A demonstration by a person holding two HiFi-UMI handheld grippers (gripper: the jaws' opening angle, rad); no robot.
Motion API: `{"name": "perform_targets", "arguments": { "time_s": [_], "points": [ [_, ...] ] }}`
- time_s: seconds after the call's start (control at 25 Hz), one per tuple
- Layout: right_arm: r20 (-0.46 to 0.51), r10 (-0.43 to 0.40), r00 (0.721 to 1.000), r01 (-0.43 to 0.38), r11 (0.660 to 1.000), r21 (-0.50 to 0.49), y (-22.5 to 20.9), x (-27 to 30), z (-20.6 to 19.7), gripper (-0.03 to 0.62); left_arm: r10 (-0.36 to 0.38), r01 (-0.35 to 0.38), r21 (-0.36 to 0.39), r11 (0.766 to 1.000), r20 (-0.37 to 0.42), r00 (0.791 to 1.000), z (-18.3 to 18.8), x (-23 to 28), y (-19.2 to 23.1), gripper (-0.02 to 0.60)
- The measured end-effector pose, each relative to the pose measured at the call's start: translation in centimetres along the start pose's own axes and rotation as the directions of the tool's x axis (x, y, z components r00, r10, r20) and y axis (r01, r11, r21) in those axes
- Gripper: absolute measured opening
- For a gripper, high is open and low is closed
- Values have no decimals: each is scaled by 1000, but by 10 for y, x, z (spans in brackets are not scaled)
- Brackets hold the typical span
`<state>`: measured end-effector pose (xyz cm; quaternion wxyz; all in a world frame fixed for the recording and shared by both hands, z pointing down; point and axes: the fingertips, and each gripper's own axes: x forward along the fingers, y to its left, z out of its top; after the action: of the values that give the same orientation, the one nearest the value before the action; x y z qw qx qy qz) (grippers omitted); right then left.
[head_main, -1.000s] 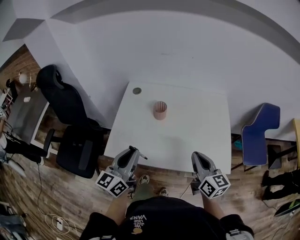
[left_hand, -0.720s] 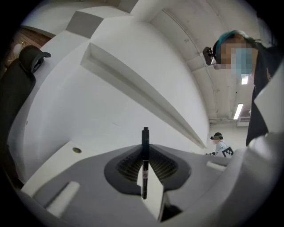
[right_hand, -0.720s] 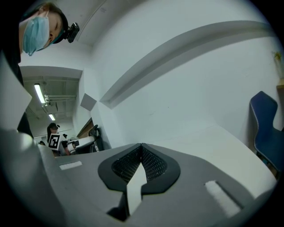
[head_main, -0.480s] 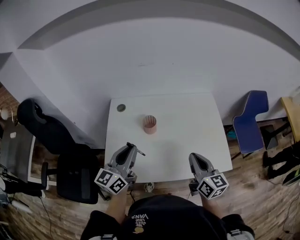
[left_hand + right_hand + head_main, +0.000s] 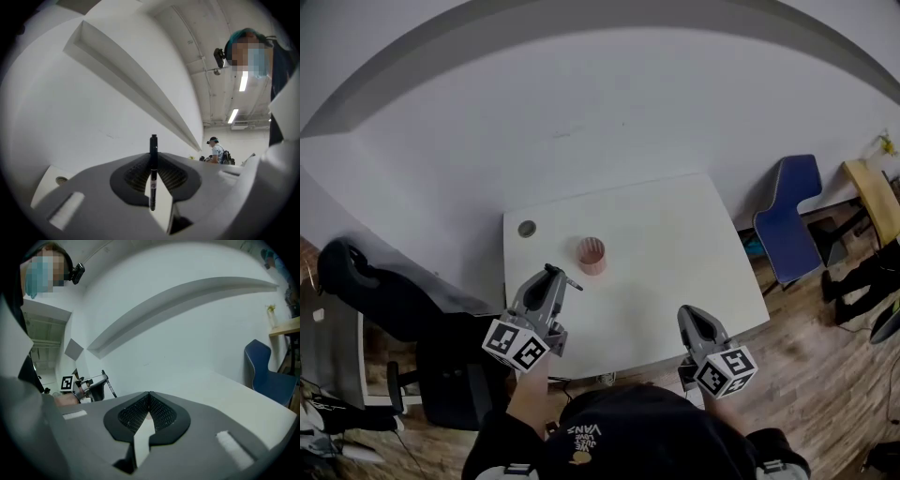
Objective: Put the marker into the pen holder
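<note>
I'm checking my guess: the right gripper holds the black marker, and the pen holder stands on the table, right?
Not quite: the left gripper holds the marker, as the left gripper view shows. The pen holder does stand on the table.

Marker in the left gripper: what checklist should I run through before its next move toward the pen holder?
1. Marker clamped by left gripper: ok, jaws shut on it.
2. Pen holder upright on table: ok.
3. Room inside the holder: cannot tell.
4. Marker above the holder's opening: not ok, it is short of it.
5. Right gripper out of the way: ok, shut, empty, at the near table edge.
</note>
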<state>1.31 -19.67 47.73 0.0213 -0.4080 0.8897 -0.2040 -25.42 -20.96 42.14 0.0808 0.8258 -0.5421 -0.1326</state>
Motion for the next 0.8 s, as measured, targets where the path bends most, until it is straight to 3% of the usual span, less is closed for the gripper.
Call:
{"name": "perform_targets", "arguments": {
  "time_s": [0.44, 0.8],
  "points": [
    [8, -142, 990, 142, 989, 34, -12, -15, -14, 2, -73, 74, 23, 997, -52, 996, -22, 63, 36, 95],
    [0, -228, 974, 228, 973, 41, -18, -21, -19, 2, -70, 72, 13, 997, -102, 992, -58, 99, 70, 95]
  ]
}}
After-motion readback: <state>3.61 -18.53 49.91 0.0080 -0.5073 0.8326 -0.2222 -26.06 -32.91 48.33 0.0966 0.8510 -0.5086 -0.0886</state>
